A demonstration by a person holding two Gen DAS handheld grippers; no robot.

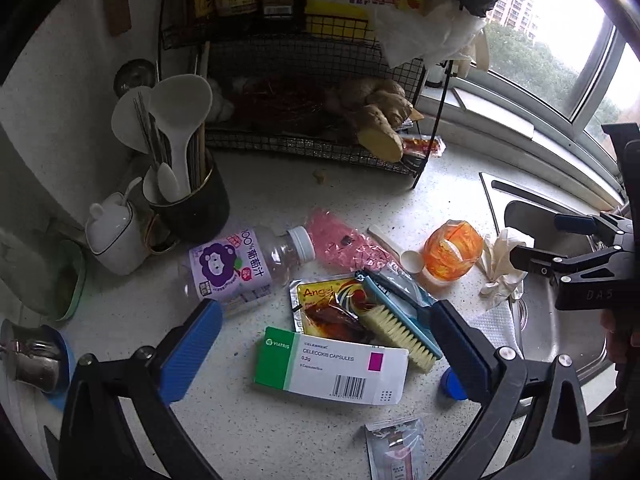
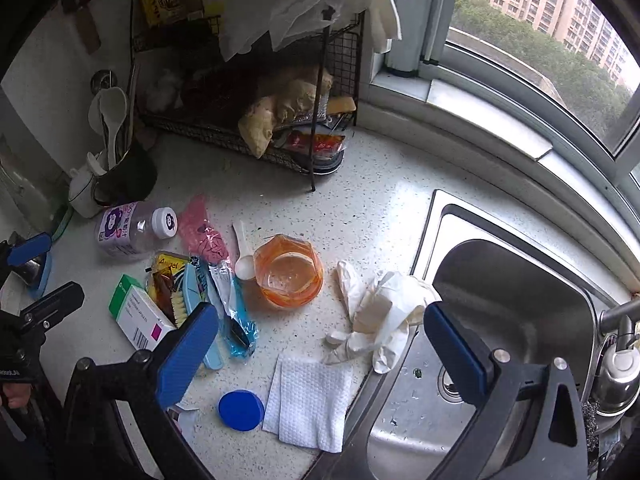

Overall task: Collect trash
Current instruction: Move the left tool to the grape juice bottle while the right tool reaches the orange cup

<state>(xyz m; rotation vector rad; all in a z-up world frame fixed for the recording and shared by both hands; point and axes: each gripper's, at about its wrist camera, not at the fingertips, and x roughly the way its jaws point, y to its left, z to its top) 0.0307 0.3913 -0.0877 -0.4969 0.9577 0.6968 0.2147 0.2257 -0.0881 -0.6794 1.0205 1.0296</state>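
soft daylight from the window (image 2: 560, 40), blown out; fisheye-bent, dark edges.

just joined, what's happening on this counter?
A person holds two grippers above a speckled kitchen counter strewn with trash; nothing is picked up yet. The left gripper, open, hovers over a white-and-green medicine box. The right gripper, open, hovers over a crumpled white latex glove at the edge of the steel sink and a folded white paper towel.
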